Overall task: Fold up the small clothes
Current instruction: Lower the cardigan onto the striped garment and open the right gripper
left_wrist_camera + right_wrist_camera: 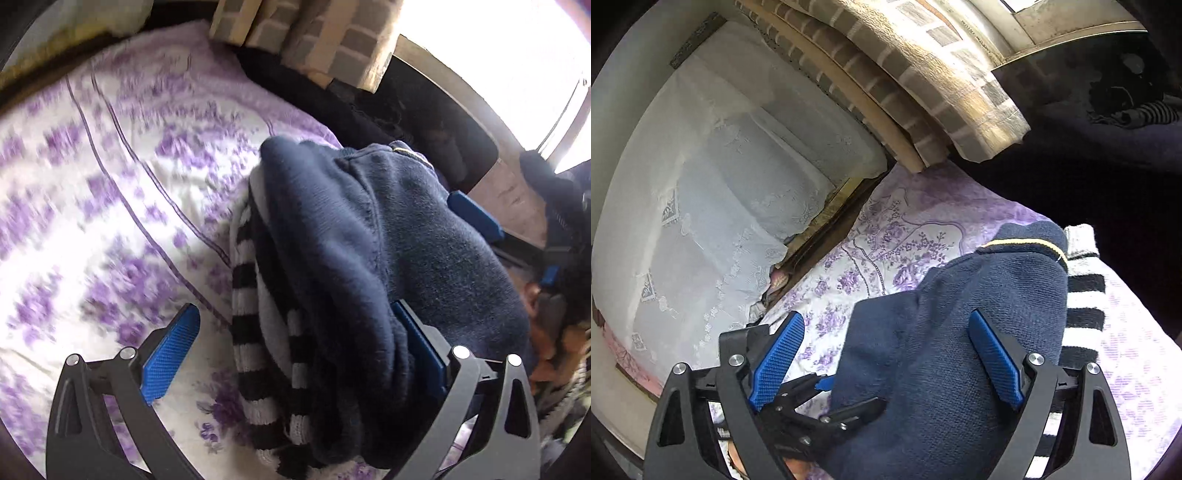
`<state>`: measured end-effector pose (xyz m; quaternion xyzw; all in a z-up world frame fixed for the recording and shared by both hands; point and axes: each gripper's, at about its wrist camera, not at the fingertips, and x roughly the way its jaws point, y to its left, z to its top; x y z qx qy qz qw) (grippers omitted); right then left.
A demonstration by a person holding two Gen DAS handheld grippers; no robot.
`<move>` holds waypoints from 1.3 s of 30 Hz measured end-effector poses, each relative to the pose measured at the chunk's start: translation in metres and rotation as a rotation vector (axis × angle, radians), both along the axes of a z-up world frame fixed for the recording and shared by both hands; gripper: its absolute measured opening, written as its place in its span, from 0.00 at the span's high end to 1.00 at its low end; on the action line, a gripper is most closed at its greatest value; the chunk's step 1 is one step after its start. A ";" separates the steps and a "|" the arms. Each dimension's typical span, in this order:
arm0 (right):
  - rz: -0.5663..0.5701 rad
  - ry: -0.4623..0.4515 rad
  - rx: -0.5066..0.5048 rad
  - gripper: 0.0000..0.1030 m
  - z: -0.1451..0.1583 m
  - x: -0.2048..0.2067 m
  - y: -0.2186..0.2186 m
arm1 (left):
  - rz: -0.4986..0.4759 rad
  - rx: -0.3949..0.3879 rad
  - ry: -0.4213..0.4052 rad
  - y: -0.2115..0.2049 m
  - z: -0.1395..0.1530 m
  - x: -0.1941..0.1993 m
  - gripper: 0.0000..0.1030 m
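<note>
A navy knit garment (388,236) lies bunched on top of a black-and-white striped garment (258,332), both on a purple floral bedsheet (110,184). My left gripper (295,350) is open, with the two garments between its blue pads; the right pad presses against the navy cloth. In the right wrist view my right gripper (890,362) is open over the navy garment (942,369), whose edge lies between its pads. The striped garment (1082,310) sticks out to the right of the navy one. The left gripper's body (827,410) shows low, under the navy cloth's edge.
A folded beige checked blanket (942,74) lies at the far edge of the bed. White lace-covered pillows (720,203) are stacked at the left. A dark cloth (1089,166) lies at the right, with a bright window (498,55) behind.
</note>
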<state>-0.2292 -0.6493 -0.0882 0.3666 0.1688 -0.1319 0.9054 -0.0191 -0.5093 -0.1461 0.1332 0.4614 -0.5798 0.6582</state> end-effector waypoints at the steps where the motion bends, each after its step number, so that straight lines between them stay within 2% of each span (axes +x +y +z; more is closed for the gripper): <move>1: -0.006 0.021 -0.019 0.13 -0.001 0.001 0.001 | -0.002 -0.005 0.012 0.000 -0.002 0.001 0.04; 4: -0.012 0.066 -0.056 0.17 -0.006 0.002 0.002 | -0.006 -0.018 -0.034 0.000 -0.003 -0.002 0.04; 7: -0.009 0.067 -0.054 0.25 -0.009 -0.002 -0.001 | 0.018 -0.013 -0.022 0.003 -0.002 -0.003 0.04; 9: -0.027 0.070 -0.067 0.23 -0.001 -0.009 0.005 | 0.045 -0.003 -0.031 0.006 0.004 -0.007 0.04; 12: -0.035 0.112 -0.175 0.12 0.019 -0.020 0.037 | 0.080 -0.014 -0.163 0.022 0.026 -0.030 0.05; 13: -0.028 0.117 -0.214 0.12 0.025 -0.025 0.048 | 0.086 -0.026 -0.203 0.027 0.032 -0.035 0.05; 15: -0.053 0.155 -0.288 0.12 0.028 -0.036 0.066 | 0.091 -0.049 -0.223 0.036 0.041 -0.041 0.05; 17: -0.102 0.214 -0.361 0.12 0.024 -0.044 0.077 | 0.096 -0.062 -0.248 0.045 0.047 -0.047 0.05; 19: -0.149 0.292 -0.412 0.12 0.011 -0.051 0.083 | 0.105 -0.049 -0.312 0.049 0.045 -0.055 0.05; 20: -0.159 0.320 -0.414 0.11 0.004 -0.053 0.081 | 0.104 -0.042 -0.334 0.049 0.043 -0.058 0.04; 22: -0.160 0.332 -0.376 0.04 -0.011 -0.058 0.075 | 0.101 -0.015 -0.356 0.046 0.036 -0.064 0.04; 24: -0.152 0.327 -0.342 0.04 -0.023 -0.060 0.070 | 0.096 0.005 -0.365 0.044 0.030 -0.067 0.04; 27: -0.121 0.308 -0.265 0.04 -0.038 -0.060 0.062 | 0.101 0.014 -0.432 0.041 0.023 -0.076 0.04; 29: -0.122 0.292 -0.242 0.04 -0.040 -0.064 0.062 | 0.104 0.017 -0.423 0.042 0.023 -0.075 0.04; 32: -0.144 0.310 -0.298 0.04 -0.029 -0.063 0.075 | 0.107 0.018 -0.456 0.042 0.027 -0.078 0.04; 34: -0.163 0.322 -0.398 0.04 -0.010 -0.061 0.085 | 0.120 -0.001 -0.514 0.043 0.039 -0.083 0.04; 39: -0.224 0.318 -0.463 0.04 0.021 -0.048 0.064 | 0.179 -0.039 -0.551 0.034 0.064 -0.073 0.04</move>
